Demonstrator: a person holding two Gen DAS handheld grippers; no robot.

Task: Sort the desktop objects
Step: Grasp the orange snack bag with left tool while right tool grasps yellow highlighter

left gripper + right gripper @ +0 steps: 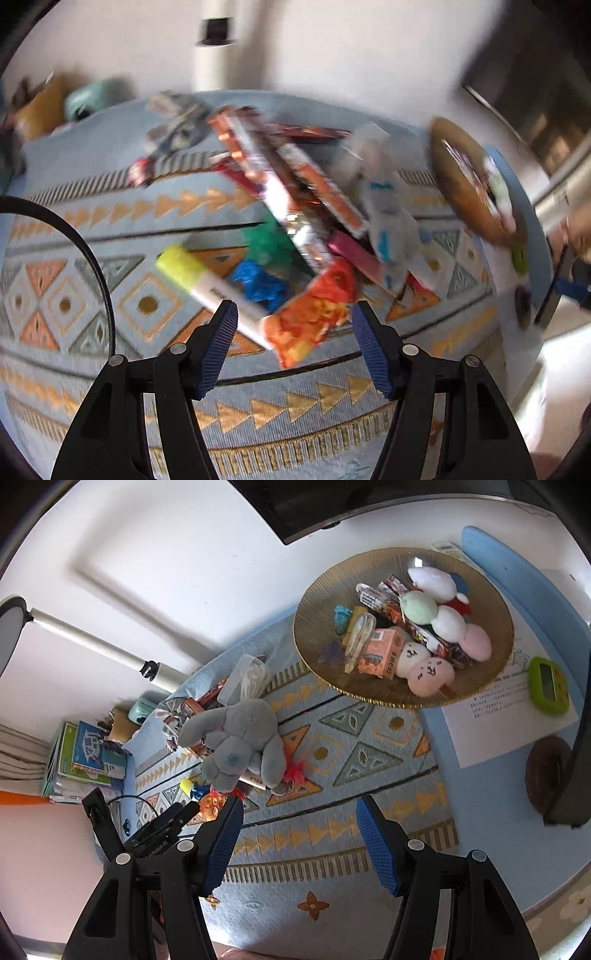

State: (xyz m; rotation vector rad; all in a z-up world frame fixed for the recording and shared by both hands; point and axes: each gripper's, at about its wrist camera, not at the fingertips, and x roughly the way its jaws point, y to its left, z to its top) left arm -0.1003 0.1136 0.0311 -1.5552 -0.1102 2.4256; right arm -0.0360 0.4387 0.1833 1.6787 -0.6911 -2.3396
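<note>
A heap of small things lies on the patterned mat (110,258). In it are a yellow highlighter (181,269), an orange snack packet (314,317), a blue crumpled piece (262,284), a green piece (264,243) and a long orange-and-silver packet (273,192). My left gripper (295,314) is open just above the orange packet, its pads apart from it; the view is blurred. In the right wrist view a grey plush bunny (240,738) lies on the heap. My right gripper (299,812) is open over bare mat with nothing between its fingers. The left gripper (166,823) shows at lower left.
A round woven basket (314,590) at the back right holds plush balls, small boxes and packets. Right of it are a green timer (548,685), a white sheet (509,723) and a dark round coaster (546,771). Books (88,753) are stacked at the left, and a white lamp pole (99,646) leans behind.
</note>
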